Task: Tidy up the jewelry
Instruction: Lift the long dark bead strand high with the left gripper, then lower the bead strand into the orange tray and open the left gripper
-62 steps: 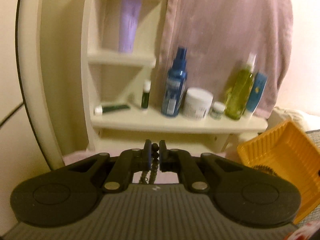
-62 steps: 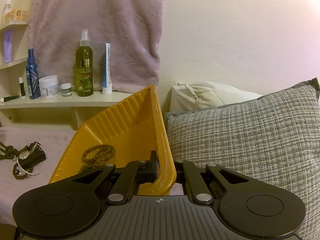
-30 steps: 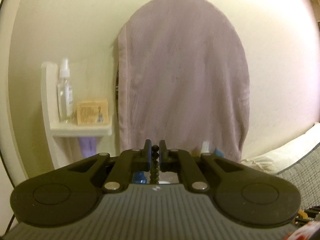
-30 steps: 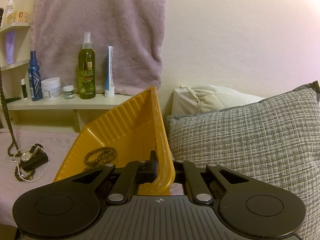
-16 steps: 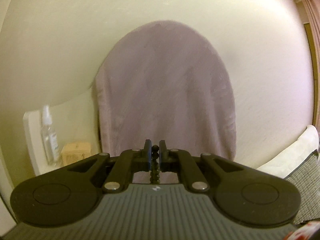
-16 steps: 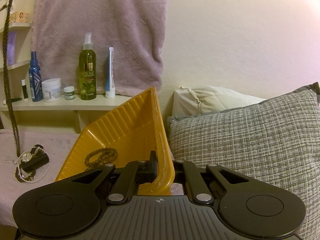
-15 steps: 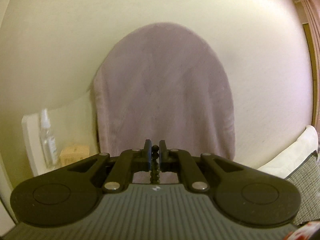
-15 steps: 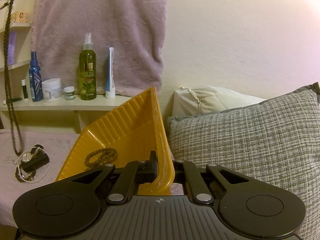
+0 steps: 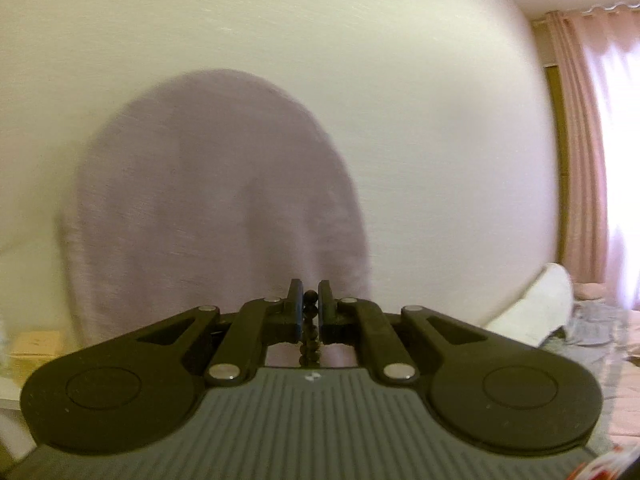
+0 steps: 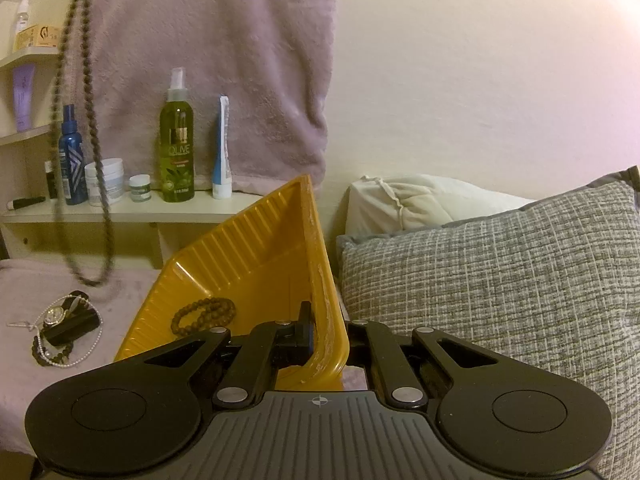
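The left gripper [image 9: 309, 306] has its jaws pinching a long strand of dark round beads [image 9: 310, 338], which the right wrist view shows hanging as a tall loop [image 10: 86, 128] in front of the mauve towel [image 10: 208, 60] and the cream shelf [image 10: 132, 207], its lower end above the mauve bed cover [image 10: 24, 352]. The right gripper [image 10: 320, 336] has its jaws clamped on the rim of the ribbed yellow plastic tray [image 10: 256, 264], tilted up against the grey woven pillow [image 10: 500, 280]. 1 coiled brown bead bracelet [image 10: 204, 314] lies inside the tray. Left of the tray, a watch, a pearl string and dark beads lie in a heap [image 10: 64, 328] on the bed cover.
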A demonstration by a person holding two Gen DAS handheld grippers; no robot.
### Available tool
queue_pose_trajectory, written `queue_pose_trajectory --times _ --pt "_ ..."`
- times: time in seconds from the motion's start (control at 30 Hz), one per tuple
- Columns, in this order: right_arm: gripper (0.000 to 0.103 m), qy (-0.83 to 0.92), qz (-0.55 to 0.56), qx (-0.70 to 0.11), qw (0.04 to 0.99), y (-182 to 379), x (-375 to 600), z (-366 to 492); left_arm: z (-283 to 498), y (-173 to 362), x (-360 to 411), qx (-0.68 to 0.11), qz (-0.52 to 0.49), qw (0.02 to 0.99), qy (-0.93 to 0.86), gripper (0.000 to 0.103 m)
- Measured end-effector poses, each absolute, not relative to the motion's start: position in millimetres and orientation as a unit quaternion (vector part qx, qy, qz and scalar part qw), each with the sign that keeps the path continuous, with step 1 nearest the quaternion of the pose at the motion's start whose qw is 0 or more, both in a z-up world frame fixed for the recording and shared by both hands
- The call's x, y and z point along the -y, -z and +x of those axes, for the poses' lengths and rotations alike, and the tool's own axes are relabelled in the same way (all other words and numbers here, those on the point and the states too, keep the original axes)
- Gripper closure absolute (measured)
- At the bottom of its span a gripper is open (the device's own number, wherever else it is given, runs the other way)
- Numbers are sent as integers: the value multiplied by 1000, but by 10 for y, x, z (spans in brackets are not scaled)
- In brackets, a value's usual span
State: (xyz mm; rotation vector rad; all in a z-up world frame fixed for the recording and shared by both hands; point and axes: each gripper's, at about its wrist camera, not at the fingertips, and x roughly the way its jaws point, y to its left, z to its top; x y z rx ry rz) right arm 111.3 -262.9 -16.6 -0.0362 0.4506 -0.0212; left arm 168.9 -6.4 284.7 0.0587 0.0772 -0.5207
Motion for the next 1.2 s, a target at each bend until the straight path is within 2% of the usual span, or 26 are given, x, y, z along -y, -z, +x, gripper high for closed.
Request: queue_pose_trajectory --times 0.4,0.93,1.2 --pt "97 13 -13 -225 974 183 2649 1107 1877 -2373 703 -125 15 929 347 97" --pt "97 15 -7 -228 974 194 2670 1106 2322 -836 1024 -313 45 885 343 97" --pt "97 16 -6 -229 973 197 2670 1113 2340 -469 1023 -357 48 870 336 97"
